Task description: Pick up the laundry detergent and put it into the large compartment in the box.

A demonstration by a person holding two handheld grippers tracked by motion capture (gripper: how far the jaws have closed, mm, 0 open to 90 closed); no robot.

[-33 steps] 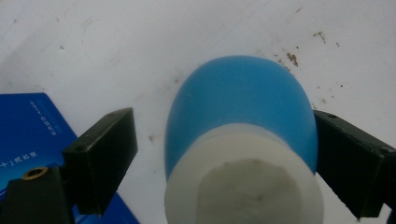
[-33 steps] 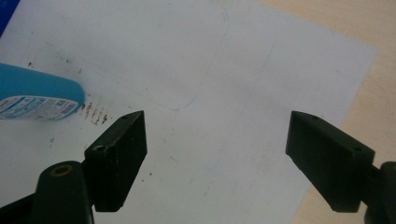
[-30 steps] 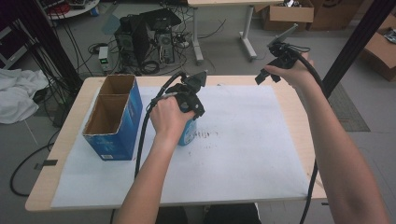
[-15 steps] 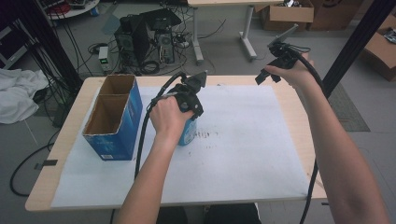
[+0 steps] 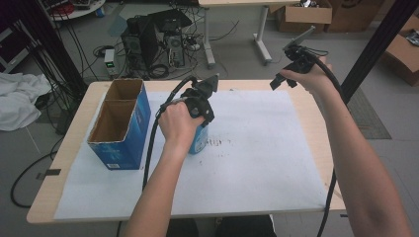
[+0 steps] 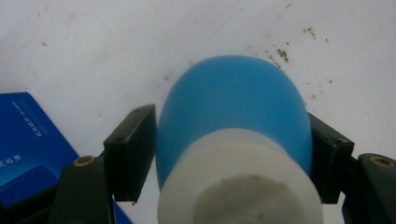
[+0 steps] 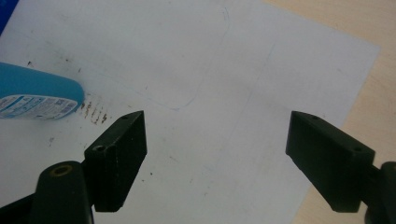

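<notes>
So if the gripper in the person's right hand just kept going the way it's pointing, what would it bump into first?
Most likely the white paper sheet covering the table. The right gripper has its jaws wide open with bare paper between them. The blue bottle lies off to one side of that line, though depth is hard to judge.

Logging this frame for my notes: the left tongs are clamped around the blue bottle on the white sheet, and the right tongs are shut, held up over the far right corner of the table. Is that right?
Not quite. The right tongs are open, not shut: the right gripper view shows its jaws spread wide apart with nothing between them. The rest holds: the left tongs are clamped around the blue bottle on the white sheet, and the right tongs are held up over the table's far right corner.
</notes>
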